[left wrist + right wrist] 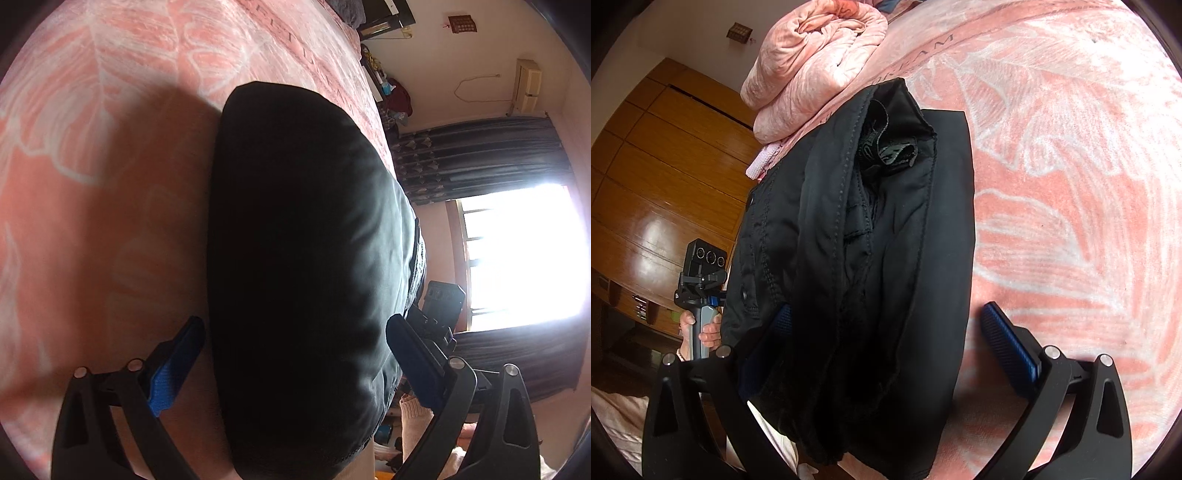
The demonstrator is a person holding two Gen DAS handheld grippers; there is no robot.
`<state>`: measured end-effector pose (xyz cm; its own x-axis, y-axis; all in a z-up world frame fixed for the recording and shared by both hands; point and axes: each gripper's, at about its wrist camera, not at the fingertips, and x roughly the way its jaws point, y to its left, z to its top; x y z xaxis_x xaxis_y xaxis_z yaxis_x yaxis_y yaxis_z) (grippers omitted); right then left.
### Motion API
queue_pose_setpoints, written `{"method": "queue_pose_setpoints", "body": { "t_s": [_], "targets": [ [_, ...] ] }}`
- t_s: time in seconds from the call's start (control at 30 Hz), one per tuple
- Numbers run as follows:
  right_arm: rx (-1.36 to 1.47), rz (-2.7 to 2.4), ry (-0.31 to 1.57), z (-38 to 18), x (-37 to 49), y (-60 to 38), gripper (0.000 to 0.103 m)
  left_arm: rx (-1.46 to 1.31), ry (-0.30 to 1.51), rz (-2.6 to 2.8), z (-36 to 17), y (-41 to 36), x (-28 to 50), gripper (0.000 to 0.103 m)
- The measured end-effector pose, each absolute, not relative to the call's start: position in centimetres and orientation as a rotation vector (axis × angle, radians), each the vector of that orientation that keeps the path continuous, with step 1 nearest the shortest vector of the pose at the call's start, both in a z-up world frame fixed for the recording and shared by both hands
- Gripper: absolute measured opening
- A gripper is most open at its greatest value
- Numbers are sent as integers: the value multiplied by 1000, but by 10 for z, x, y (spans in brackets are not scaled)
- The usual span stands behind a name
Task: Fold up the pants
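Observation:
The black pants [303,258] lie folded into a thick bundle on the pink bedspread [92,166]. My left gripper [295,354] is open, its blue pads set on either side of the bundle's near end and wide apart. In the right wrist view the pants [871,240] show their waistband and stacked layers. My right gripper [894,332] is open too and straddles the other end; its left pad [781,321] is half hidden behind the cloth. A hand [709,332] holds the left gripper's handle beyond the bundle.
A rolled pink quilt [812,59] sits on the bed behind the pants. A wooden wardrobe [665,166] stands past the bed's edge on one side. A bright window [517,251] with dark curtains [480,162] is on the other.

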<state>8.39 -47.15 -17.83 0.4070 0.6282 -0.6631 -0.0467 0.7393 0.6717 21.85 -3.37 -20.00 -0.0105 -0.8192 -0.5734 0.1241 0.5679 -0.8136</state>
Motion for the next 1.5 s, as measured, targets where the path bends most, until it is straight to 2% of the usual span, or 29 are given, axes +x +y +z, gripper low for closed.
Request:
{"method": "queue_pose_setpoints", "body": {
  "t_s": [0.4,0.43,0.5,0.57,0.63,0.67,0.7,0.77,0.83,0.93,1.03,1.23,1.5],
  "targets": [
    [654,542,1125,-182,105,-472,98,-558,1445,-837,-207,-79,231,99],
    [676,569,1115,-179,105,-469,90,-560,1434,-844,-205,-79,229,99],
    [663,561,1102,-172,104,-465,84,-578,1411,-856,-201,-78,227,99],
    [659,554,1076,-165,100,-467,65,-601,1389,-859,-197,-77,226,98],
    [720,557,1042,-160,95,-475,49,-597,1364,-862,-192,-77,225,93],
    [736,557,1030,-156,94,-476,45,-573,1351,-857,-189,-78,225,89],
    [736,552,1023,-152,92,-477,44,-547,1349,-836,-186,-76,227,78],
    [702,541,1015,-144,90,-472,41,-537,1337,-826,-183,-76,229,72],
    [665,537,996,-133,91,-466,40,-519,1314,-832,-178,-75,230,61],
    [618,548,952,-113,90,-460,39,-542,1275,-846,-170,-70,230,52],
    [575,549,911,-93,94,-458,38,-550,1207,-875,-157,-71,228,49],
    [561,564,832,-61,111,-468,38,-515,1080,-929,-112,-75,245,48],
    [580,546,844,-58,180,-478,38,-498,1048,-905,-92,-84,289,48]
  ]
}}
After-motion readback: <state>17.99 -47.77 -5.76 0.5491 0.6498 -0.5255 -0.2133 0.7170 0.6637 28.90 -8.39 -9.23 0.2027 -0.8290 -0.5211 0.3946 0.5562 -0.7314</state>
